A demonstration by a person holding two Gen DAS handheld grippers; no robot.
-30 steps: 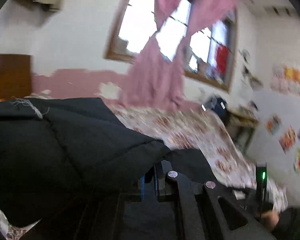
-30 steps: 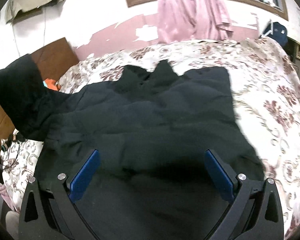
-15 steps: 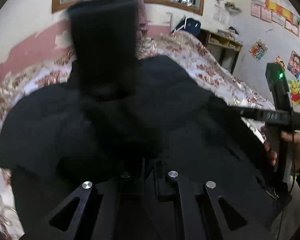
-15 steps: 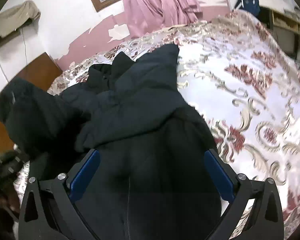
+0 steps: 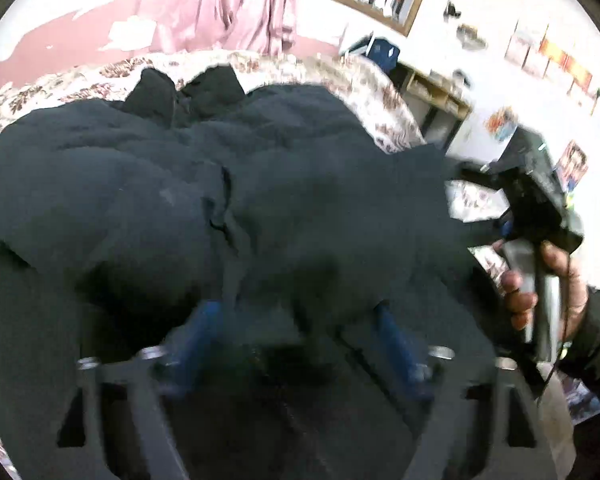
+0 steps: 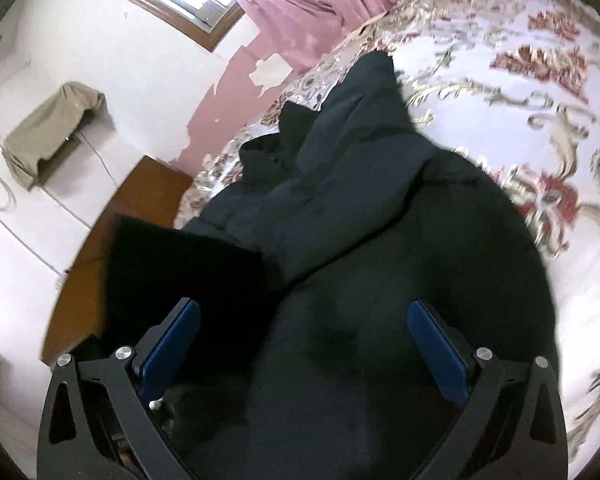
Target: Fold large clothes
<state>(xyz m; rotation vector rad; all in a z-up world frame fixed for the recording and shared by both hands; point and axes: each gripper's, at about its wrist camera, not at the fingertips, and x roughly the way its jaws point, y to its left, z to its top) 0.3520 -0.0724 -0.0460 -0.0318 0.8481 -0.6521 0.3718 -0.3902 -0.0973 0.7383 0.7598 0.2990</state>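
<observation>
A large black padded jacket lies spread on a floral bedspread, with a sleeve folded across its body. My left gripper is open just above the jacket's near part, its blue pads apart and blurred, with nothing between them. My right gripper is open over the jacket, holding nothing. In the left wrist view the right gripper's body and the hand holding it show at the right edge.
The bedspread extends to the right of the jacket. A wooden headboard stands at the left. Pink curtains hang at the window behind the bed. A desk with shelves stands at the far right.
My left gripper, shut on a black sleeve and held high earlier, has swung it over the jacket, come down and opened. My right gripper stayed open and turned leftward.
</observation>
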